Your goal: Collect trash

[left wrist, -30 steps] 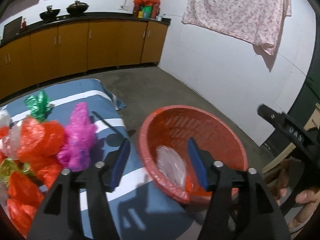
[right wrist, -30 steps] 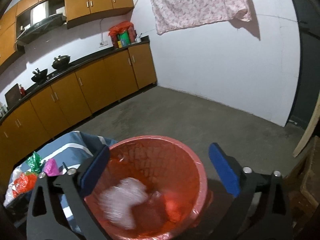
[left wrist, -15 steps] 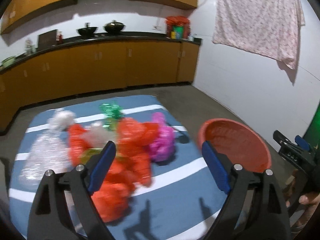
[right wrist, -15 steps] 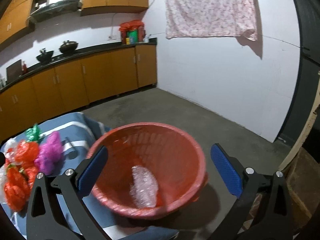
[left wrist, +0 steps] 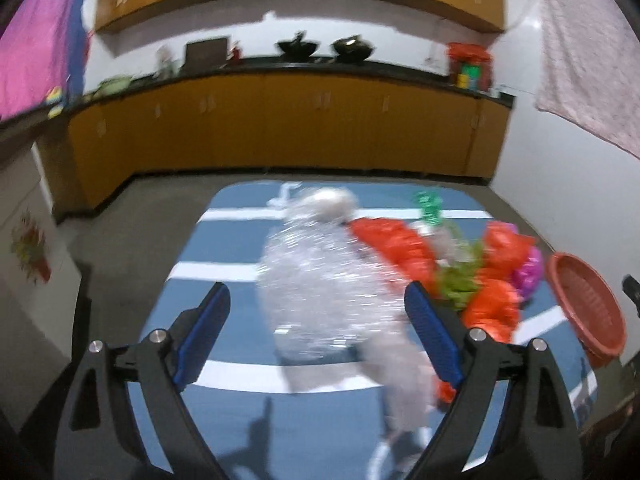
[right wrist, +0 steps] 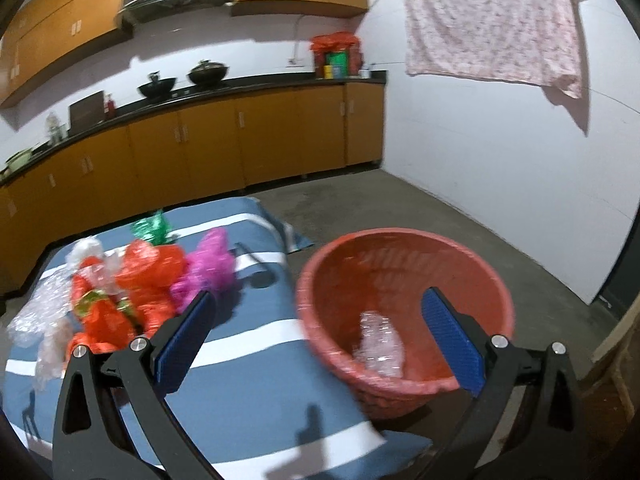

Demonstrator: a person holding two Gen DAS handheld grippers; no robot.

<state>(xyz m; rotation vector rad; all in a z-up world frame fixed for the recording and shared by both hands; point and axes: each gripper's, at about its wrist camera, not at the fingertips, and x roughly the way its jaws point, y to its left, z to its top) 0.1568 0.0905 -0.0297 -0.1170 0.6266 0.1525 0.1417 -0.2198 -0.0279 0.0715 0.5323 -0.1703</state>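
Observation:
A pile of crumpled trash lies on a blue striped cloth (left wrist: 224,248). It holds a big clear plastic bundle (left wrist: 324,276), red-orange bags (left wrist: 392,244), green foil (left wrist: 428,204) and a pink bag (left wrist: 528,272). My left gripper (left wrist: 316,296) hovers open over the near side of the clear bundle, and its pads do not press on it. A red basket (right wrist: 400,236) stands at the cloth's right edge with a clear plastic piece (right wrist: 378,344) inside. My right gripper (right wrist: 318,298) hangs open over the basket's near left rim and holds nothing.
Orange cabinets (right wrist: 280,136) with a dark counter and two woks (right wrist: 208,70) line the far wall. A floral cloth (right wrist: 492,20) hangs on the white wall at the right. Grey concrete floor (right wrist: 420,208) surrounds the cloth, and a wooden piece (right wrist: 616,344) stands right of the basket.
My left gripper swung left from the basket to the trash pile and its jaws widened. The clear plastic piece dropped into the basket. The right gripper drew back and turned left.

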